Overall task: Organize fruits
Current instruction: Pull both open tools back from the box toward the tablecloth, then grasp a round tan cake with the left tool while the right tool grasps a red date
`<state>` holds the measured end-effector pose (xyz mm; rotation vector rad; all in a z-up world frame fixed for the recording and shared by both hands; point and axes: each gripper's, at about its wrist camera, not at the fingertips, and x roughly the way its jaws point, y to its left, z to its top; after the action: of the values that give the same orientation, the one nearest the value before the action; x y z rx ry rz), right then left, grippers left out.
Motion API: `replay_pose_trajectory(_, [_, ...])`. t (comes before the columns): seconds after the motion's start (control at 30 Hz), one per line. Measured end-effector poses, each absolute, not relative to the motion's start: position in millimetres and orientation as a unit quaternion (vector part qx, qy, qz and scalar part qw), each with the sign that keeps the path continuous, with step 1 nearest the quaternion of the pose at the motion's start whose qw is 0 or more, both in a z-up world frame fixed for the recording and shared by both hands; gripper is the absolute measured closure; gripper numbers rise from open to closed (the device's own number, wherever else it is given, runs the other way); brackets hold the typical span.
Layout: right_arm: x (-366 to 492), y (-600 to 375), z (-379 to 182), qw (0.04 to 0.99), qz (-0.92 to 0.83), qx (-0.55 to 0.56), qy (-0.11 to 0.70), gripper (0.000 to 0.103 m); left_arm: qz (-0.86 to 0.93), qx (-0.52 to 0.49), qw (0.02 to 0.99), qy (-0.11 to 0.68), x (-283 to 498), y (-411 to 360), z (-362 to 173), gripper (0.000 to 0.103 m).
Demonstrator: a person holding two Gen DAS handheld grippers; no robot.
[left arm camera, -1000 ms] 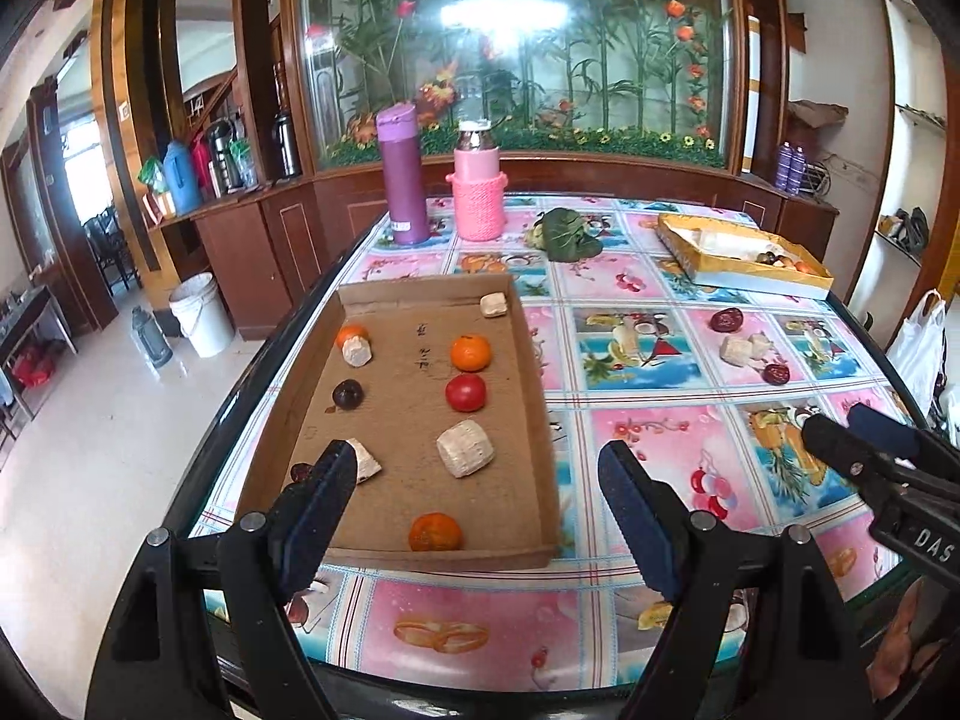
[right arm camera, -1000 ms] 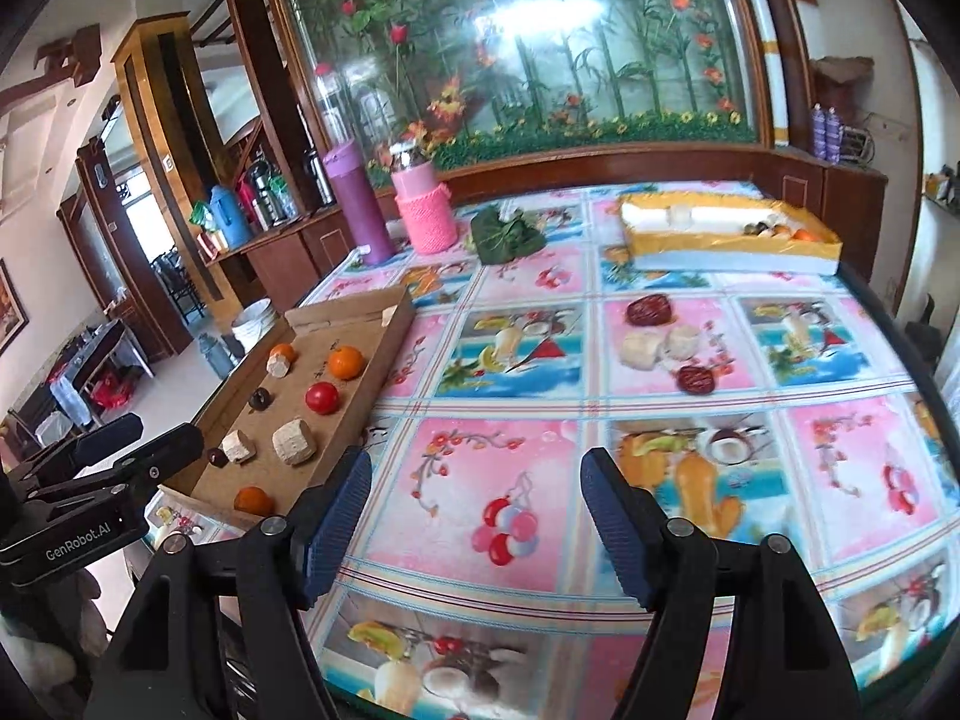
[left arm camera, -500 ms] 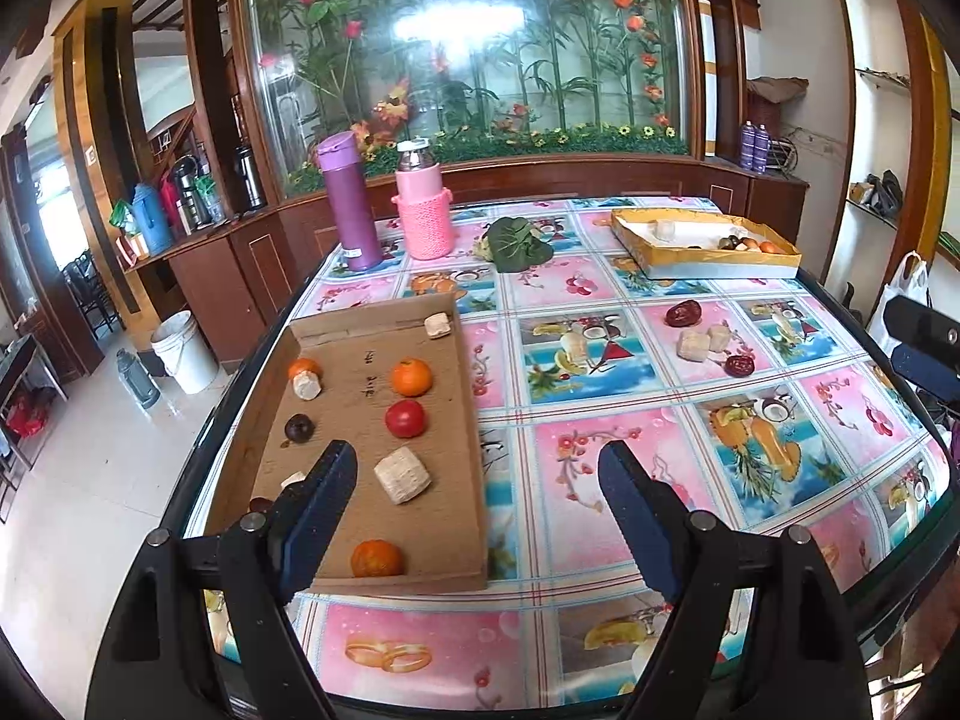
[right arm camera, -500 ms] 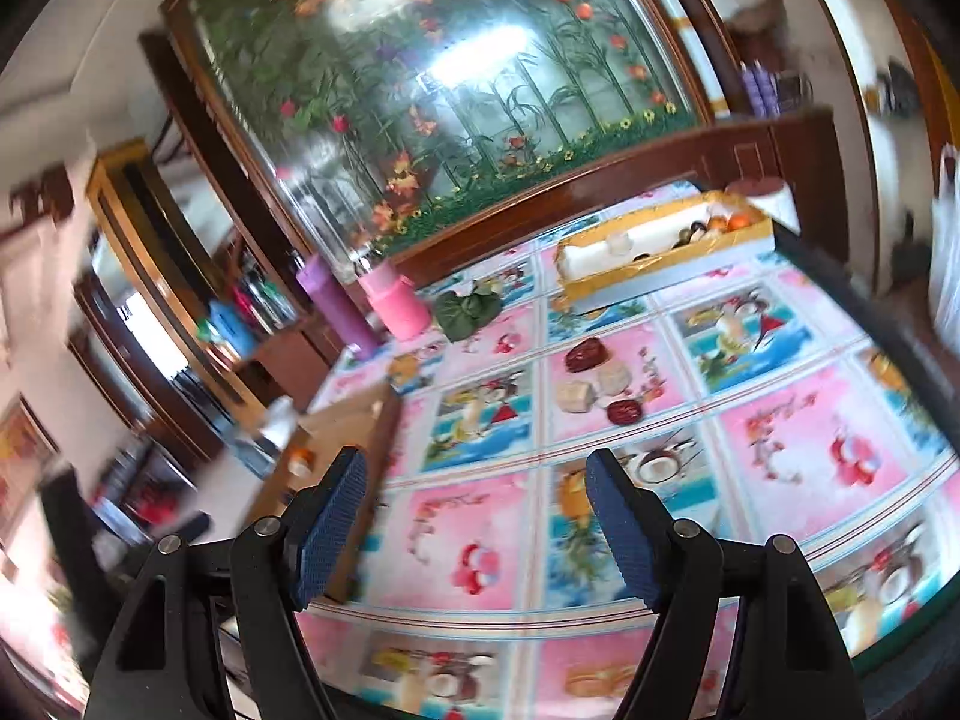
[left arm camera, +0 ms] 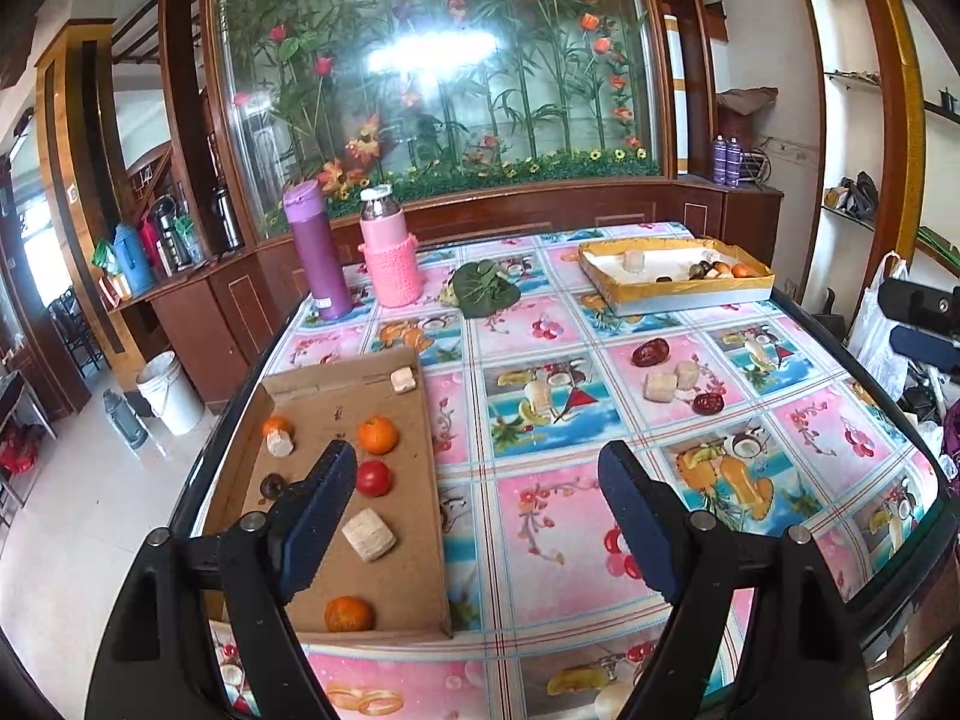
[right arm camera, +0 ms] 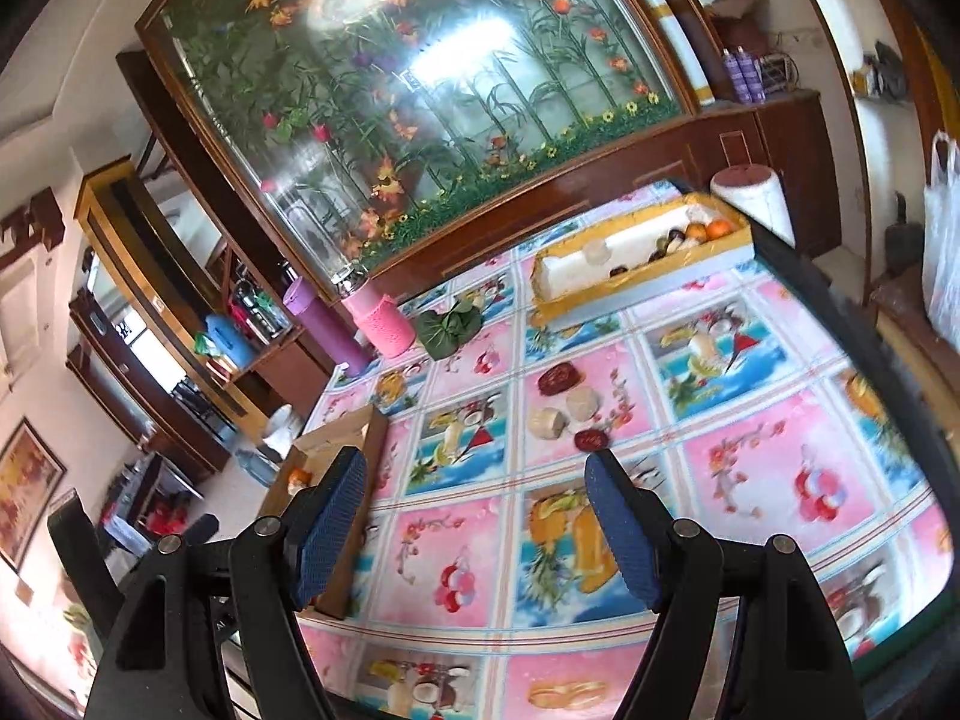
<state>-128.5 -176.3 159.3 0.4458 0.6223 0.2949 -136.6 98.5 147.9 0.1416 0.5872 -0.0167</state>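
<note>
A brown cardboard tray (left arm camera: 414, 396) lies at the table's left with oranges (left arm camera: 377, 434), a red tomato (left arm camera: 374, 477), a dark fruit (left arm camera: 271, 485) and pale blocks (left arm camera: 368, 534). A yellow box (left arm camera: 684, 294) at the far right holds more fruit. Loose on the tablecloth are two dark red fruits (left arm camera: 650, 353) and two pale blocks (left arm camera: 659, 386); they also show in the right wrist view (right arm camera: 558, 379). My left gripper (left arm camera: 477, 474) is open and empty above the near table. My right gripper (right arm camera: 477, 480) is open, empty and raised, tilted.
A purple flask (left arm camera: 316, 252) and a pink-sleeved bottle (left arm camera: 390, 258) stand at the far left of the table. A green leaf bundle (left arm camera: 485, 288) lies behind the middle. Wooden cabinets and a glass flower panel rise behind. The table's dark edge (left arm camera: 888, 396) runs along the right.
Both grippers have pulled back and up. The left view now faces further right across the table. The right gripper has rolled and turned toward the yellow box. Both stay open.
</note>
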Motion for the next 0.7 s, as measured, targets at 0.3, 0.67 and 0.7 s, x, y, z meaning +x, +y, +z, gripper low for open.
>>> replay_pose_trajectory(0.3, [-133.1,-206.4,232.3,0.951,0.101,0.107,0.272,0.024,-0.050,0.045,0.967,0.246,-125.4,99.5,200.1,0.021])
replay_pose_trajectory(0.67, [-113.9,-260.4,299.6,0.957,0.070,0.135,0.247,0.015,-0.116,0.036,0.957,0.265,-82.7,86.3,229.6,0.020])
replay_pose_trajectory(0.7, [-107.4,-260.2,290.8,0.954,0.070,0.139,0.257,0.015,-0.116,0.041,0.954,0.273,-76.2,82.8,223.4,0.020])
